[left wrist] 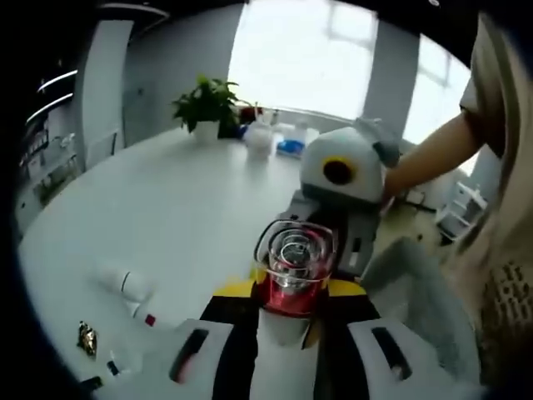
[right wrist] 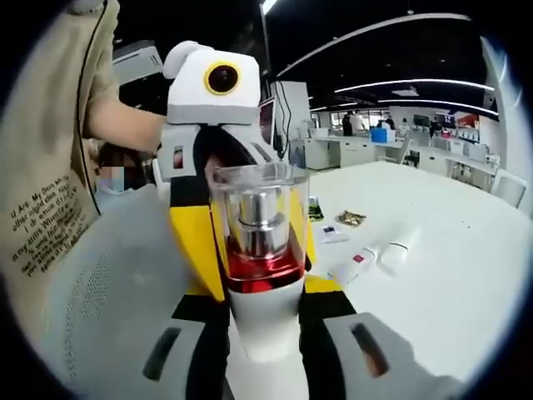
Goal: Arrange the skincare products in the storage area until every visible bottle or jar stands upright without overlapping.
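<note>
White tabletop (left wrist: 191, 208) stretches behind a white bottle (right wrist: 262, 321) with a clear cap over red, pinched at 6 o'clock by both the left gripper (left wrist: 287, 333) and the right gripper (right wrist: 265, 342).

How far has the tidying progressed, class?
Nothing looks arranged yet. In hand: a clear-capped bottle with a red band, gripped by both the left tool and the right tool. Left: a white bottle lies on its side on the table.
</note>
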Motion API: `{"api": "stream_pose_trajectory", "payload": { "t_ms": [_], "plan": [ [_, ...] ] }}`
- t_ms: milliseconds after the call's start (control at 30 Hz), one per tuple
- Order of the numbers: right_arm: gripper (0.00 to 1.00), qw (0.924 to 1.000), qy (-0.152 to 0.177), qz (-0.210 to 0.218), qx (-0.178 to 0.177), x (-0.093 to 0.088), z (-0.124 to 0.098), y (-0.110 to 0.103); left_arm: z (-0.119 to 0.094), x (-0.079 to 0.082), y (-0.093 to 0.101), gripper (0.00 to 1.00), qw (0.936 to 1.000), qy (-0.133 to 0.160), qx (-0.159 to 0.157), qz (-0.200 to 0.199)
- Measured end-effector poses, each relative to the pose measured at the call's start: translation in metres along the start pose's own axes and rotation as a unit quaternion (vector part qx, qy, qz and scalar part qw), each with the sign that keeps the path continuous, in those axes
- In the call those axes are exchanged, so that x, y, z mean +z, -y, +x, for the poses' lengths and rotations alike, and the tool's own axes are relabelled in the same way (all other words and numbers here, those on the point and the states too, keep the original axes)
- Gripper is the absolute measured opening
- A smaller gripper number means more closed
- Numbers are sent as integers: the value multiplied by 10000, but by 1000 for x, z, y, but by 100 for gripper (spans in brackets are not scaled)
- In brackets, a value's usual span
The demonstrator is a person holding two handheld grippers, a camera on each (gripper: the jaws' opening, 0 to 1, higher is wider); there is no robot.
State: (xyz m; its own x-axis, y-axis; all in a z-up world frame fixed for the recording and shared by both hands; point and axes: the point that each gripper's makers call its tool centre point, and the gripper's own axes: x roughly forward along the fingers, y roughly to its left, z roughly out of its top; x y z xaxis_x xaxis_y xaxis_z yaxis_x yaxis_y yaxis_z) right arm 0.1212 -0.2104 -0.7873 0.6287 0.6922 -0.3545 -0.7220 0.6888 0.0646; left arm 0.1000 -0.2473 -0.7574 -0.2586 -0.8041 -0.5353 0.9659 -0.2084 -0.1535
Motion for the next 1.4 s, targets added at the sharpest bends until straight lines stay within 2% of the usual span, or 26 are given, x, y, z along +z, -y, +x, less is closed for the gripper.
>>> {"api": "stream_pose_trajectory", "payload": {
  "t_ms": [433,600,867,1067,1167,1400],
  "plan": [
    [31,9996,-180,-194,-139,-24,0,6,13,-13,-4,24,9995,-248,85,175],
    [31,9996,-100,-184,-206,-21,-3,10,12,-10,-6,24,9996,-170,172,141],
    [32,9996,-176,35,-221,-23,-3,9,12,-12,-5,25,9997,-89,170,146],
    [34,9992,-327,-22,-232,-32,-4,14,12,-10,-5,25,9996,-107,157,194],
    [31,9991,-371,-75,-182,-33,-3,13,12,-10,-6,25,9994,-127,190,272],
    [30,9984,-457,-190,-267,-32,-5,24,17,-5,-12,25,9988,-184,161,425]
  ]
}}
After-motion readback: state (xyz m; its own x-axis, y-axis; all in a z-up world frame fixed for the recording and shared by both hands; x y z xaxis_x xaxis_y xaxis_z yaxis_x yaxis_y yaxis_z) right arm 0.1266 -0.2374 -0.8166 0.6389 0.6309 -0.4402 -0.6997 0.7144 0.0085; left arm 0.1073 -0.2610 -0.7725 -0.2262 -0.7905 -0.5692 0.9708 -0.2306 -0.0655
